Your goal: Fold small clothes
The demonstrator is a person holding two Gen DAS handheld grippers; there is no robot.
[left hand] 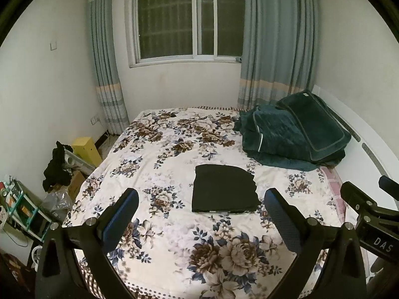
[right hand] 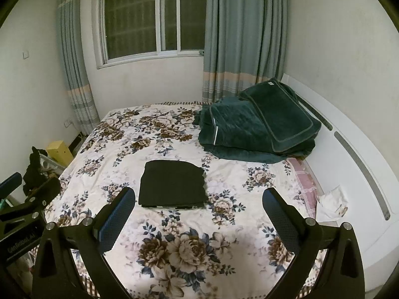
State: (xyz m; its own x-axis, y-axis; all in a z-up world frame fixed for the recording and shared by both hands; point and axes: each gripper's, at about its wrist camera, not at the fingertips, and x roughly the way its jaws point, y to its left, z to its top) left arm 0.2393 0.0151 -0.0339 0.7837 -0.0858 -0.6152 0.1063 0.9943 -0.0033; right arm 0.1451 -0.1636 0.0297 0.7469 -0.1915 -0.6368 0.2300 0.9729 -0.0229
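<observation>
A black garment (left hand: 224, 189) lies folded into a flat rectangle on the floral bedspread (left hand: 174, 236), near the middle of the bed; it also shows in the right wrist view (right hand: 173, 184). My left gripper (left hand: 201, 199) is open and empty, held above the bed's near part, short of the garment. My right gripper (right hand: 199, 198) is open and empty, also short of the garment and slightly to its right. Part of the right gripper shows at the right edge of the left wrist view (left hand: 369, 211); the left gripper shows at the left edge of the right wrist view (right hand: 27, 204).
A dark green quilt and pillow pile (left hand: 294, 137) sits at the bed's far right by the white headboard (right hand: 349, 149). Boxes, a dark cloth heap (left hand: 58, 164) and a cluttered shelf stand on the floor left of the bed. A window and curtains are behind.
</observation>
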